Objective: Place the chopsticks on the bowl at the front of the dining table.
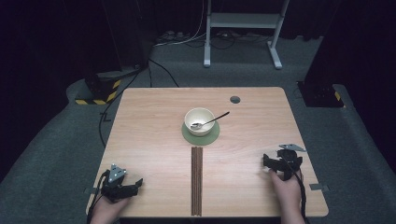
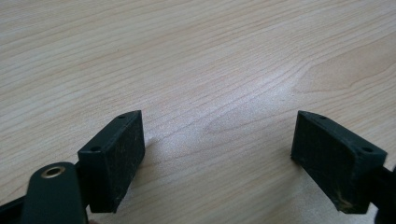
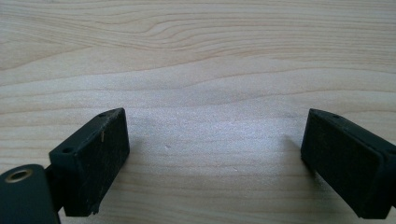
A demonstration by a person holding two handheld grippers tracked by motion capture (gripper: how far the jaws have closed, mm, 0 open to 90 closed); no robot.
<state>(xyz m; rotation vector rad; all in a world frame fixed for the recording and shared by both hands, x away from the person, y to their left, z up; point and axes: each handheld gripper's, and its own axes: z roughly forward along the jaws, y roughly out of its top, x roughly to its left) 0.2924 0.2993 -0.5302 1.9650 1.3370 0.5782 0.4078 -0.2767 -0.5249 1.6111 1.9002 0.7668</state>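
High view: bowl [image 1: 199, 121], spoon [image 1: 210, 122], chopsticks [image 1: 197, 180].

On the table [image 1: 149, 121] sit one cream bowl [image 1: 199, 121], one spoon [image 1: 209, 122], one green coaster [image 1: 201, 135] and one pair of chopsticks [image 1: 196, 180].

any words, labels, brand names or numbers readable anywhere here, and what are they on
None: no readable text in any of the views.
The bowl, the spoon in it, the green mat under it and the chopsticks are plain.
The table shows bare wood grain.
The left gripper and right gripper bear no marking.
The yellow-and-black hazard stripes on the floor block are a sign without words.
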